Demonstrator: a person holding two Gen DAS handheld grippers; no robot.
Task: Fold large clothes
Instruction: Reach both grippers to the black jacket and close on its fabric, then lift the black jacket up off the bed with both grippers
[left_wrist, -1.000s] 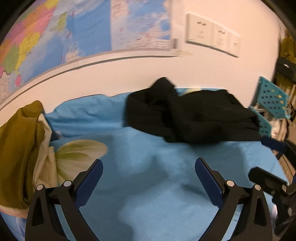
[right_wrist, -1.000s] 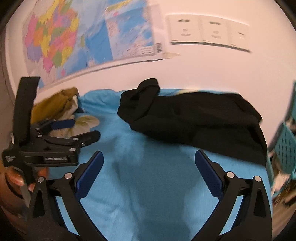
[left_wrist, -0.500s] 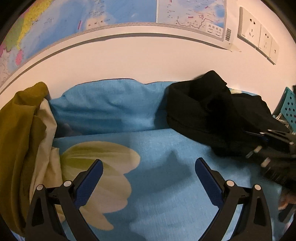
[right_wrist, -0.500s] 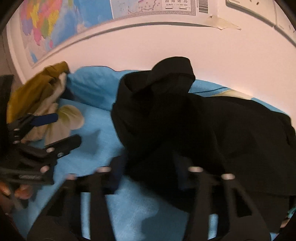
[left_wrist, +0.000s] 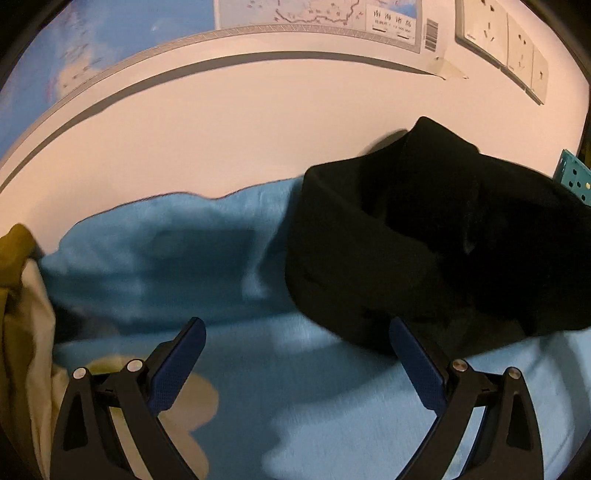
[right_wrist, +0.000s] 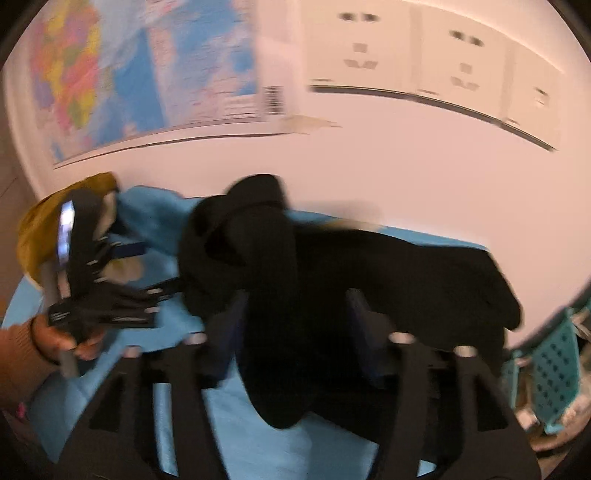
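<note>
Black garment (right_wrist: 369, 280): soft, limp, bunched. Right gripper (right_wrist: 295, 325) pinching its near fold; left gripper (left_wrist: 295, 354) spread beside its hem.

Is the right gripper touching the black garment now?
Touching. Right wrist view: black garment fills the right gripper between its fingers and drapes below.

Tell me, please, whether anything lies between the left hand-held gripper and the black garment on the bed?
Nothing visible does. The left hand-held gripper is open over bare blue bedsheet, and the black garment starts just beyond its right finger. The mustard-and-cream cloth lies off to the left.
</note>
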